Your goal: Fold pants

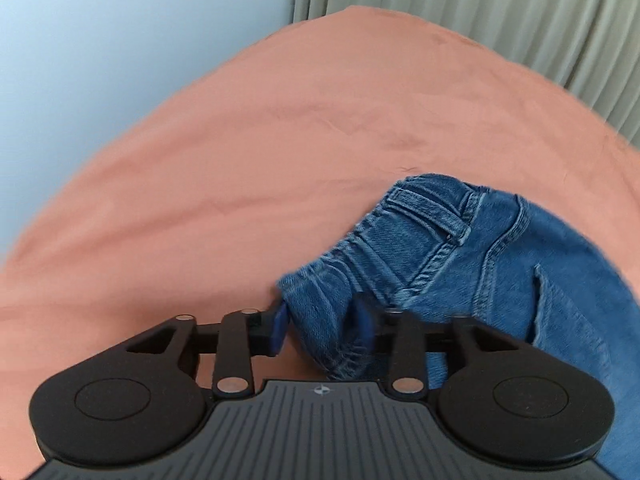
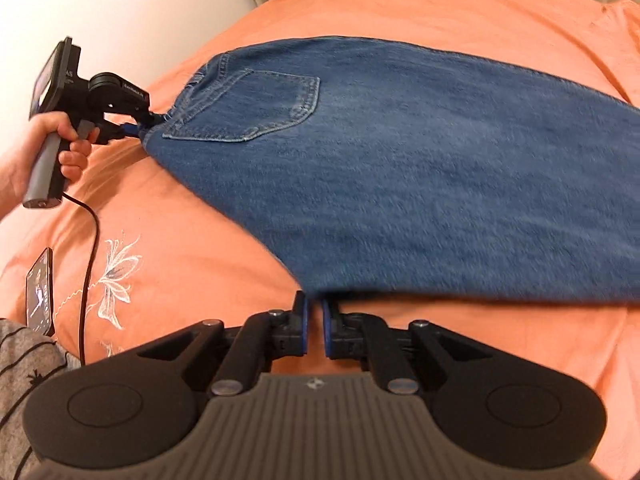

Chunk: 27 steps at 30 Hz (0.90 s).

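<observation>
Blue denim pants (image 2: pixel 400 160) stretch across the orange bedsheet (image 2: pixel 180 240), back pocket (image 2: pixel 256 104) facing up. My left gripper (image 1: pixel 322 312) has the bunched waistband (image 1: pixel 320 292) between its blue pads, which press on the fold. In the right wrist view that same left gripper (image 2: pixel 140 124), held by a hand (image 2: pixel 52 136), clamps the waistband corner at the far left. My right gripper (image 2: pixel 313 302) has its jaws nearly together, and the near edge of the pants comes to a point at its tips, pinched there. The pants look blurred near that edge.
A phone (image 2: pixel 40 292) lies on the sheet at the near left, beside an embroidered flower (image 2: pixel 116 276). A black cable (image 2: pixel 90 240) hangs from the left gripper's handle. Grey striped clothing (image 2: pixel 24 360) fills the bottom-left corner. Curtains (image 1: pixel 500 20) and a wall (image 1: pixel 120 40) stand behind the bed.
</observation>
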{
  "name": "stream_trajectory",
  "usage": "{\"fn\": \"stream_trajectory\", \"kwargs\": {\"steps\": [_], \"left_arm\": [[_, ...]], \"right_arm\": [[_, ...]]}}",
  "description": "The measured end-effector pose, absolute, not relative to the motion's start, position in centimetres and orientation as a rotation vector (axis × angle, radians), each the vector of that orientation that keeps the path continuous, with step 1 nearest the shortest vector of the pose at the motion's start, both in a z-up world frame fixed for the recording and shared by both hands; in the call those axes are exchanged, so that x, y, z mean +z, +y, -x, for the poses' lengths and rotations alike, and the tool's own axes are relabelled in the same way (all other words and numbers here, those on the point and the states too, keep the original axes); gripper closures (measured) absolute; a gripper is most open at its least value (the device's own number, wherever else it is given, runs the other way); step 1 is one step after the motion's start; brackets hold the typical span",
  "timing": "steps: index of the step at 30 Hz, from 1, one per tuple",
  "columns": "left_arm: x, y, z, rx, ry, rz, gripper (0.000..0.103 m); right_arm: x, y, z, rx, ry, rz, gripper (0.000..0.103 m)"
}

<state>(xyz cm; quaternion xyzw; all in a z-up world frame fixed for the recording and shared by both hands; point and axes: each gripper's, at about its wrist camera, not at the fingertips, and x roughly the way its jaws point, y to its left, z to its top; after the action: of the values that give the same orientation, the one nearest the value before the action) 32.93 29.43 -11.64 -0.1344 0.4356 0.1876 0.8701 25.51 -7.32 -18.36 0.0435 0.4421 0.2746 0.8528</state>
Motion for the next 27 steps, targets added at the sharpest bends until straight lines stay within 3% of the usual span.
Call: {"fn": "stream_trajectory", "kwargs": {"steps": [5, 7, 12, 15, 18, 22, 27], "left_arm": [[-7.5, 27.7, -30.7, 0.4, 0.827, 0.159, 0.034], [-6.1, 26.3, -29.7, 0.362, 0.802, 0.13, 0.034], [-3.4, 21.3, -28.9, 0.213, 0.778, 0.113, 0.034], [-2.3, 17.7, -28.5, 0.141, 0.792, 0.098, 0.037], [-2.1, 14.0, -29.2, 0.071, 0.805, 0.097, 0.047], [-1.7, 8.3, -30.1, -0.01, 0.794, 0.042, 0.051], [-1.8, 0.7, -32.3, -0.128, 0.795, -0.044, 0.053]], "right_arm": [[-17.3, -10.8, -24.1, 0.526, 0.91, -0.144, 0.101], [-16.3, -13.4, -23.6, 0.484, 0.898, -0.182, 0.096], [-13.7, -22.0, -22.8, 0.319, 0.854, -0.269, 0.094], [-12.3, -28.7, -22.5, 0.197, 0.836, -0.347, 0.089], [-11.1, -35.7, -22.1, 0.077, 0.815, -0.419, 0.088], [-10.5, -44.4, -21.3, -0.063, 0.781, -0.54, 0.07], [-12.0, -54.1, -20.4, -0.164, 0.732, -0.75, 0.062]]}}
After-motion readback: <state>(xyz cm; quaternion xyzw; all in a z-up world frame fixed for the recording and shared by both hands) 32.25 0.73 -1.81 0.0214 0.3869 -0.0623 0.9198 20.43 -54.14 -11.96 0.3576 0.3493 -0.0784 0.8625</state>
